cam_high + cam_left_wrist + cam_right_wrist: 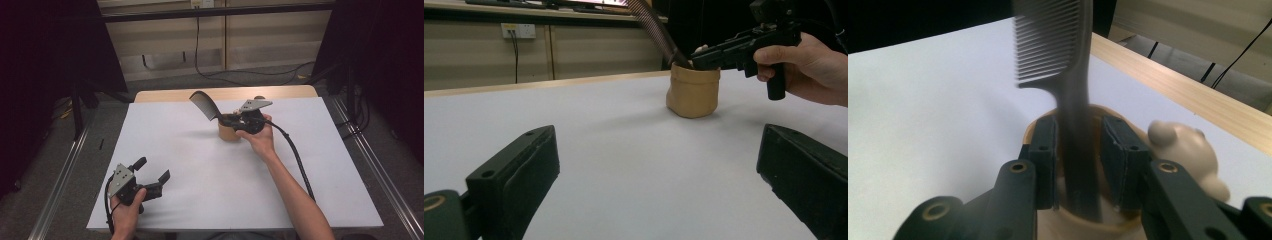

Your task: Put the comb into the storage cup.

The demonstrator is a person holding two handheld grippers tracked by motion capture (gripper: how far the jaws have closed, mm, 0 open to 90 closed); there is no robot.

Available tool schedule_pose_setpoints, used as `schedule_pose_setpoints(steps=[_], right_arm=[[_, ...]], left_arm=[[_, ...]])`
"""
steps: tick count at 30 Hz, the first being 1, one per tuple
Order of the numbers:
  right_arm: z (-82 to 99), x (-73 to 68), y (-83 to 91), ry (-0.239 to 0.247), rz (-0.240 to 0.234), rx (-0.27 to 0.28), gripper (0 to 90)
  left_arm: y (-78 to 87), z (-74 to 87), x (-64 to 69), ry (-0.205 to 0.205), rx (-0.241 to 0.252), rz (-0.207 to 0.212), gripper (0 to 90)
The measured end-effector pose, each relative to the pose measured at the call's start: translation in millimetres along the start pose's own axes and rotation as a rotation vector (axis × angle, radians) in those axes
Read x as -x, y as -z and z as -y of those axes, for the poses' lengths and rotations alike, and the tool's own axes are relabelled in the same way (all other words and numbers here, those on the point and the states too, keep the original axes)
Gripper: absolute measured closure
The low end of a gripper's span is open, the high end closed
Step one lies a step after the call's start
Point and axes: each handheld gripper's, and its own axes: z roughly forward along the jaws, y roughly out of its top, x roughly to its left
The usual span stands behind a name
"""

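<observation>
**Comb going handle-first into the cup**

High view: the right gripper sits over a tan cup near the middle of the table's far edge, the dark comb leaning up and out to the left. The left gripper rests by the near left corner, jaws spread and empty, out of the way.

Left gripper view: the comb's handle enters the cup at a slant, which keeps the toothed end clear of the rim.

Right gripper view: the jaws flank the comb handle low down, so it can stand in the cup. Blur hides the contact; slim gaps suggest the grip has let go. A small cream figure lies beside the cup.
</observation>
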Motion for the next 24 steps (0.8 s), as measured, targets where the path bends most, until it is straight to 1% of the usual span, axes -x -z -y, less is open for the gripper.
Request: schedule_pose_setpoints(steps=[1, 2, 3, 7, 10, 12, 13, 15, 18, 21, 24], right_arm=[[0.2, -0.1, 0.1, -0.006, 0.004, 0.000, 66.8], [0.7, -0.3, 0.7, -0.020, -0.006, 0.010, 65.2], [0.9, -0.5, 1.1, -0.023, -0.005, 0.016, 64.4], [0.7, -2.1, 4.4, -0.027, -0.017, 0.033, 58.0], [-0.6, -3.5, 7.6, -0.023, -0.016, 0.028, 53.4], [-1.4, -3.5, 9.7, -0.024, -0.013, 0.036, 49.9], [-2.0, -3.1, 11.2, -0.024, -0.008, 0.038, 49.5], [-2.5, -2.7, 12.9, -0.028, -0.015, 0.041, 48.6], [-3.0, -3.8, 15.1, -0.034, -0.021, 0.053, 43.9], [-4.2, -5.1, 18.2, -0.038, -0.009, 0.066, 41.1], [-5.5, -5.2, 22.4, -0.051, 0.005, 0.080, 35.2]], left_arm=[[0.2, -0.1, -0.5, -0.001, 0.001, -0.003, 3.6], [0.2, 0.0, -0.6, 0.000, 0.001, -0.004, 3.6], [0.0, 0.1, -0.6, 0.001, 0.000, -0.003, 3.6], [0.2, 0.1, -0.3, -0.006, -0.004, 0.000, 3.6], [0.1, -0.1, 0.0, -0.003, 0.000, -0.003, 3.6], [0.0, 0.3, -0.2, -0.005, -0.005, -0.003, 3.6], [0.0, 0.3, -0.2, -0.005, -0.005, -0.003, 3.6], [0.0, 0.1, -0.1, -0.006, -0.004, -0.004, 3.6], [-0.1, 0.3, -0.2, -0.005, -0.004, -0.006, 3.6], [-0.1, 0.3, -0.5, -0.002, -0.003, -0.010, 3.6], [0.3, -0.3, -0.2, -0.007, 0.005, -0.016, 3.6]])
